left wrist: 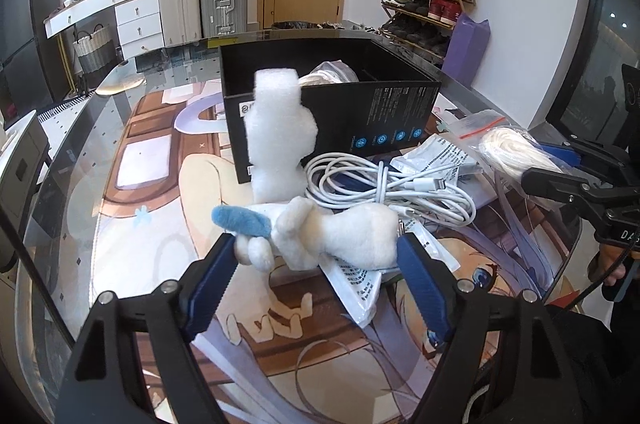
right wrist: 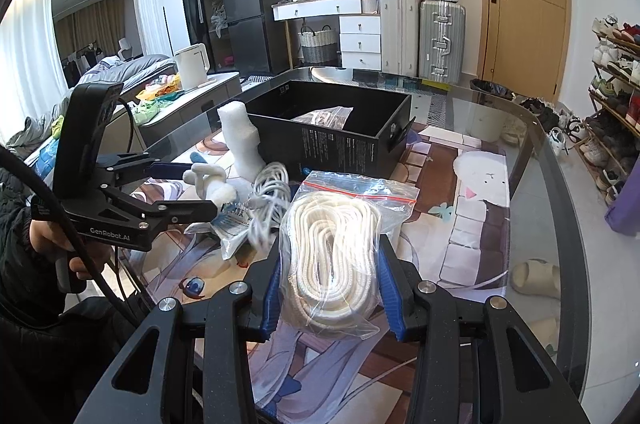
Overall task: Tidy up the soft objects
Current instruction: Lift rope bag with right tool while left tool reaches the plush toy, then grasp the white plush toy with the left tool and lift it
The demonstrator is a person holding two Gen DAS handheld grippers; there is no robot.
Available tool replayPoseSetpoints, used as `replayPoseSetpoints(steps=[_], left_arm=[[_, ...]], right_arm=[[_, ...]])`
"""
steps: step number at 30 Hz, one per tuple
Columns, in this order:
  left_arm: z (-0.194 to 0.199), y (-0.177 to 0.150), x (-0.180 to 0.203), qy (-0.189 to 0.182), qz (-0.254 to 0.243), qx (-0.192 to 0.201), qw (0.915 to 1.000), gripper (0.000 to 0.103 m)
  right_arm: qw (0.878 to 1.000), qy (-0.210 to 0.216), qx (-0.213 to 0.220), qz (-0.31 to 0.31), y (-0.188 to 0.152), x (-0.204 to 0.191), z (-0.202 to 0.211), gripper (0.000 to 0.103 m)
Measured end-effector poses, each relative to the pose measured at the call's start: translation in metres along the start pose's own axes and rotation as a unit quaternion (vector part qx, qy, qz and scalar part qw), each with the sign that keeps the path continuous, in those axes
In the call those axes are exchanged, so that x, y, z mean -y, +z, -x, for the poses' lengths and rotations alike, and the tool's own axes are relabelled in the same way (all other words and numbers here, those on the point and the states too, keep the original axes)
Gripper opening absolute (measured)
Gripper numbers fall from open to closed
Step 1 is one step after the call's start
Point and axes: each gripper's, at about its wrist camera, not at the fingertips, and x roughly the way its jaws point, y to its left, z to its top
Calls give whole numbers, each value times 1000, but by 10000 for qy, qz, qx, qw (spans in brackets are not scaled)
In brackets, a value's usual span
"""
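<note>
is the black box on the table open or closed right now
Open. The black box has no lid on top, and a clear bag lying inside shows from above.

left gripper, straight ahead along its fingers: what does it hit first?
The white plush toy, already between the left gripper's fingertips. Beyond it likely the foam block and black box; depth unclear.

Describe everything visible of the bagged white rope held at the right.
The bagged rope is a thick cream-white braided cord coiled into flat oval loops inside a clear zip bag with a red seal strip. The plastic looks crinkled and glossy. The right tool clamps it from both sides with its blue pads, the sealed end pointing toward the black box. Its far end lies next to the white cable bundle; whether they touch is unclear.
</note>
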Motion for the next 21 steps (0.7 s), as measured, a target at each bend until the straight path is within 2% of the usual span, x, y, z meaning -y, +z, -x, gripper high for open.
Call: replayPoseSetpoints(steps=[3, 4, 5, 9, 12, 14, 16, 21], left_arm=[[1, 1, 0, -51, 15, 11, 10000, 79], [1, 0, -1, -75, 13, 9, 10000, 68], [2, 1, -1, -129, 40, 3, 9999, 64], [2, 1, -2, -98, 35, -16, 9999, 64], [0, 1, -3, -179, 142, -77, 9997, 72], [1, 2, -2, -224, 174, -63, 9996, 90], [2, 3, 1, -251, 130, -11, 9996, 96], [-9, 6, 12, -154, -95, -137, 9997, 97]], right_arm=[[10000, 0, 5, 15, 0, -1, 1, 42], [10000, -4, 10, 14, 0, -1, 1, 42], [10000, -12, 23, 6, 0, -1, 2, 42], [10000, -10, 22, -6, 0, -1, 3, 42], [10000, -6, 25, 4, 0, -1, 3, 42], [10000, -3, 20, 4, 0, -1, 3, 42], [10000, 3, 14, -3, 0, 0, 3, 42], [10000, 18, -14, 2, 0, -1, 2, 42]])
